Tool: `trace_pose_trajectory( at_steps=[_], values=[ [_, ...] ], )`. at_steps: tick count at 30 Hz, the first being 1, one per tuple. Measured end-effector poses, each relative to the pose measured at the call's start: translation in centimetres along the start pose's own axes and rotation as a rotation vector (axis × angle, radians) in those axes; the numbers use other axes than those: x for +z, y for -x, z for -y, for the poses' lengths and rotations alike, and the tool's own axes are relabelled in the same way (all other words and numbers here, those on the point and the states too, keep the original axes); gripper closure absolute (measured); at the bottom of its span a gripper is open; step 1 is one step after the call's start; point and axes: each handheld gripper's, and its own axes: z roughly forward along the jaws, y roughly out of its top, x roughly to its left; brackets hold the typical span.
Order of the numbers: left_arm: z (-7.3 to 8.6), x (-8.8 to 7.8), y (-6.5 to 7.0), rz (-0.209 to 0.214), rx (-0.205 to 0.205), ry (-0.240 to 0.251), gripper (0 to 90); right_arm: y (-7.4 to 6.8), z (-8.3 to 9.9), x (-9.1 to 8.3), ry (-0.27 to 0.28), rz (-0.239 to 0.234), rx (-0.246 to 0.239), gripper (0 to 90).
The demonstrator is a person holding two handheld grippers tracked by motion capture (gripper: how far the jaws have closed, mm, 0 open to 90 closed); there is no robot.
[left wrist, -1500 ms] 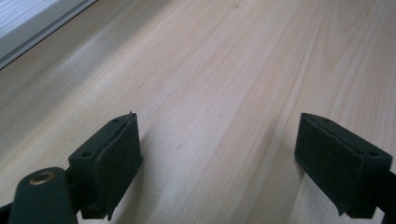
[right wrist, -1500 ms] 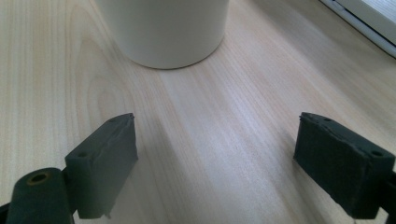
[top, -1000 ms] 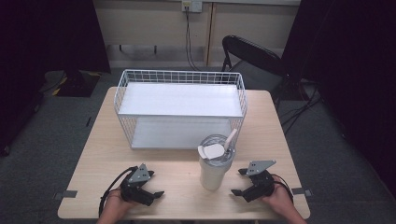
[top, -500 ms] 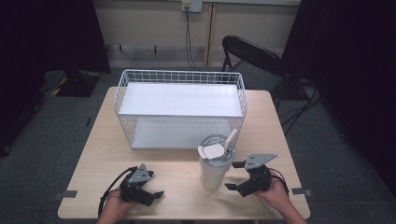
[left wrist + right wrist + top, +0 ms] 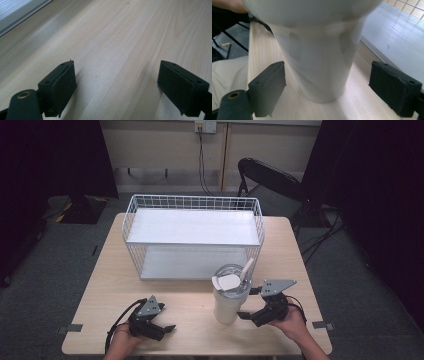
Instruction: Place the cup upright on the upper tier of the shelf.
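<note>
1. Pale wood table (image 5: 100,285) in a dark room; a white wire basket (image 5: 192,202) with two shelves stands at its far half, and a folding chair (image 5: 270,180) sits behind.
2. What has changed: the right gripper (image 5: 248,304) has slid in from the right until its spread jaws flank the cup (image 5: 227,302). A second ago it sat well apart from the cup; half a second ago it was near; now it is just beside it, jaws wide and nothing clamped.
3. In the right gripper view the cup's (image 5: 317,62) tapered base stands upright on the table between the two black pads (image 5: 268,90), with a gap on each side. No contact is visible.
4. The cup stands where it did, in front of the basket, right of centre, lid and straw (image 5: 246,268) on top.
5. The left gripper (image 5: 167,329) rests low at the near left, unmoved, jaws apart over bare wood (image 5: 112,50), holding nothing.
6. Judgement: the approach looks finished; closing on the cup's lower body seems the step at hand, likely before a lift toward the basket. The taper may let it slip if gripped too low.
</note>
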Motion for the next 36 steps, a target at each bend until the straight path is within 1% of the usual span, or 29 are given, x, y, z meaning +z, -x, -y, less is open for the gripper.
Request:
trace_pose_trajectory(
  at_steps=[9,15,18,20,25,30,36],
  values=[
    [0.0,0.0,0.0,-0.001,0.001,-0.001,14.7,-0.3,-0.8,0.5,0.046,-0.03,0.017,13.2],
    [0.0,0.0,0.0,0.0,0.0,-0.001,14.7,-0.4,-1.2,0.9,0.072,-0.039,0.015,12.7],
    [0.0,0.0,0.0,0.0,0.0,-0.002,14.7,-0.5,-1.3,1.2,0.08,-0.031,0.009,11.6],
    [0.0,0.0,0.0,0.001,-0.001,0.0,14.7,-0.4,-1.4,1.4,0.09,-0.034,0.012,10.5],
    [0.0,0.0,0.0,0.001,-0.001,-0.001,14.7,-0.4,-1.5,1.8,0.094,-0.03,-0.015,9.4],
    [0.0,0.0,0.0,0.002,0.0,-0.003,14.7,-0.6,-1.4,2.4,0.121,-0.015,-0.012,8.7],
    [0.0,0.0,0.0,0.002,-0.001,-0.002,14.7,-0.5,-1.2,2.6,0.15,-0.019,-0.027,8.5]
  ],
)
